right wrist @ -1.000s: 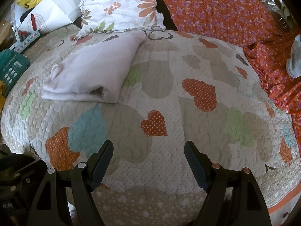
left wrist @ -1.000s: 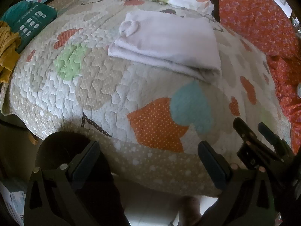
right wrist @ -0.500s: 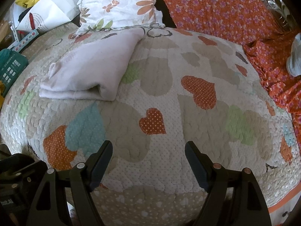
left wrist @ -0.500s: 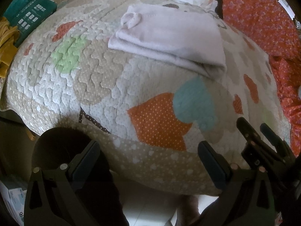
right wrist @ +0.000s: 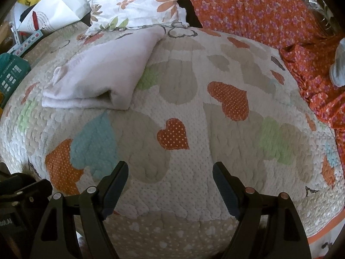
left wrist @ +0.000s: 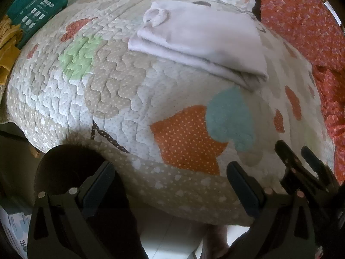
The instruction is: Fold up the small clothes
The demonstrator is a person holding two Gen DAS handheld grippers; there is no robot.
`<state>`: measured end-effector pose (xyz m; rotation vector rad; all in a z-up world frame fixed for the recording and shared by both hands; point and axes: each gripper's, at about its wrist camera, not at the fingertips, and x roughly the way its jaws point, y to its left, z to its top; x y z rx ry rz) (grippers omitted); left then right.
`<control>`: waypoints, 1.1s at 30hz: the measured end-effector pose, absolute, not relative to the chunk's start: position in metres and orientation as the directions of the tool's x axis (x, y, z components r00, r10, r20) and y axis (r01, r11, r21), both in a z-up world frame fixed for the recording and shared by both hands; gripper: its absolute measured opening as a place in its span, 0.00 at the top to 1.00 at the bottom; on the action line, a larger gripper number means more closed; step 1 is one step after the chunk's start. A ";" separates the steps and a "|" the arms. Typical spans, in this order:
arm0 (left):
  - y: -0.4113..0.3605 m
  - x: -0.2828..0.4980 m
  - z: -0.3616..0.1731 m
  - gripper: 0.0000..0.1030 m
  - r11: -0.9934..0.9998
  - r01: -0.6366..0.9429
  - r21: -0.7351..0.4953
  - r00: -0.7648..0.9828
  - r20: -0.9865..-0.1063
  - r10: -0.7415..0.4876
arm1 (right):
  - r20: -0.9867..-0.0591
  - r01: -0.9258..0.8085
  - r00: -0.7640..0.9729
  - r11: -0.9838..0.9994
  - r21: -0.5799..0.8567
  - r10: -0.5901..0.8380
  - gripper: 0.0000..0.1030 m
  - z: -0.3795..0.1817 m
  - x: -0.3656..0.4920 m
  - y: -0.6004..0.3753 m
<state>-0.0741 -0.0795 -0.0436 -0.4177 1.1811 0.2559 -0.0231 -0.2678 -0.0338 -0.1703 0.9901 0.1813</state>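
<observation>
A pale lilac garment (left wrist: 200, 41) lies folded in a flat stack on the heart-patterned quilt (left wrist: 103, 90), far from both grippers. In the right wrist view the same garment (right wrist: 103, 77) sits at upper left, its folded edge facing me. My left gripper (left wrist: 170, 181) hangs open over the quilt's near edge with nothing between its fingers. My right gripper (right wrist: 170, 179) is open too, empty, above the quilt's front part. The right gripper also shows at the lower right of the left wrist view (left wrist: 301, 161).
A floral pillow (right wrist: 133, 2) lies behind the garment. An orange flowered cloth (right wrist: 269, 15) covers the right side. A teal item (left wrist: 34, 10) and yellow fabric (left wrist: 6, 43) sit at the left edge. White bags (right wrist: 54, 10) are piled at back left. Floor shows below the bed edge (left wrist: 172, 237).
Both grippers have drawn back slightly toward the near edge of the bed; the garment sits higher in the left wrist view. The garment itself has not moved.
</observation>
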 end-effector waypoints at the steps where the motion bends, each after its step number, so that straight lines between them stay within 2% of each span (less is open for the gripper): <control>1: -0.079 -0.074 -0.044 0.00 0.894 -0.409 -0.181 0.363 -0.932 -0.023 | -0.842 -0.229 0.535 0.971 -0.061 0.073 0.18 -0.034 -0.023 -0.268; 22: -0.067 -0.071 -0.051 0.00 0.880 -0.430 -0.202 0.362 -0.931 -0.037 | -0.847 -0.244 0.527 0.967 -0.072 0.070 0.17 -0.038 -0.024 -0.265; 28: -0.047 -0.051 -0.048 0.00 0.874 -0.454 -0.174 0.390 -0.920 0.019 | -0.837 -0.277 0.542 0.956 -0.094 0.074 0.17 -0.030 -0.016 -0.253; 33: -0.032 -0.040 -0.045 0.00 0.855 -0.479 -0.198 0.406 -0.914 0.015 | -0.827 -0.292 0.558 0.950 -0.113 0.073 0.15 -0.021 -0.001 -0.240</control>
